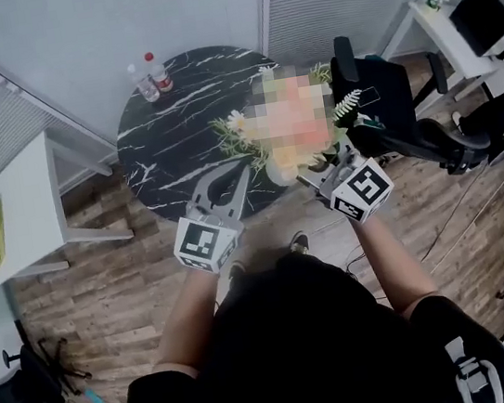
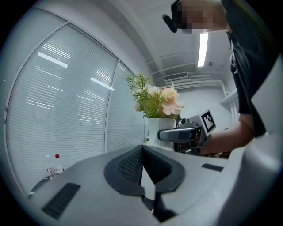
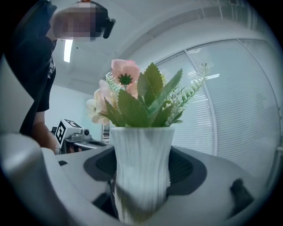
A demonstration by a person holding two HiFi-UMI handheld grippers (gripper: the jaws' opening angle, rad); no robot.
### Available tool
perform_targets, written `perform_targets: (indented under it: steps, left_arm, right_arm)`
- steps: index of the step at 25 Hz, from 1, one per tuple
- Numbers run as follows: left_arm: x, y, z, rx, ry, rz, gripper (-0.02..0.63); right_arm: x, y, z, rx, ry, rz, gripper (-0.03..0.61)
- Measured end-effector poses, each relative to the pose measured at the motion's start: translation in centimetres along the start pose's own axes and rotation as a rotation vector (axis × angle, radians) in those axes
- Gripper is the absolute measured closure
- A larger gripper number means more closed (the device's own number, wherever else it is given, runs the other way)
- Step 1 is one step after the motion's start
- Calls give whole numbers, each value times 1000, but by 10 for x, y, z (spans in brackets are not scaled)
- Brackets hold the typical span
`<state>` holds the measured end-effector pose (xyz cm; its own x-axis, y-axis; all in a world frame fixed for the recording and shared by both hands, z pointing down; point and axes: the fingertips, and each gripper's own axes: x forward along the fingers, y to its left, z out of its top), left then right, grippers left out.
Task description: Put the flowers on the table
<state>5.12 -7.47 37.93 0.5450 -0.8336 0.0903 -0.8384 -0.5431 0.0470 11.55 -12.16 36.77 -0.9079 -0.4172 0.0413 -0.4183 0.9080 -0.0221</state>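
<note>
A bunch of pink flowers with green leaves stands in a white ribbed vase. My right gripper is shut on the vase's body, holding it upright. In the head view the vase hangs over the near right edge of the round black marble table, with the right gripper behind it. My left gripper hovers just left of the vase, over the table's near edge, shut with nothing in it. The left gripper view shows its jaws meeting, with the flowers beyond them.
Two plastic bottles stand at the table's far left edge. A black office chair sits close to the table's right side. A white side table is at the left, and a desk with a monitor at the far right.
</note>
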Motion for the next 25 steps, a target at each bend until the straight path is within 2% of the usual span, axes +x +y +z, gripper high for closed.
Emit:
perform_targets:
  steps: [8,15,25]
  left_arm:
    - [37,-9,4,-5,-1,120,601]
    - [55,-3,2,-11,9,193,601]
    - [55,50,-10,-16,9,248,601]
  right_arm:
    - [-9,-41,-5,13,-9,108,242]
    - [-3,-65,-13,26,-10,163,242]
    - [51,-79,-24,26,3,193,242]
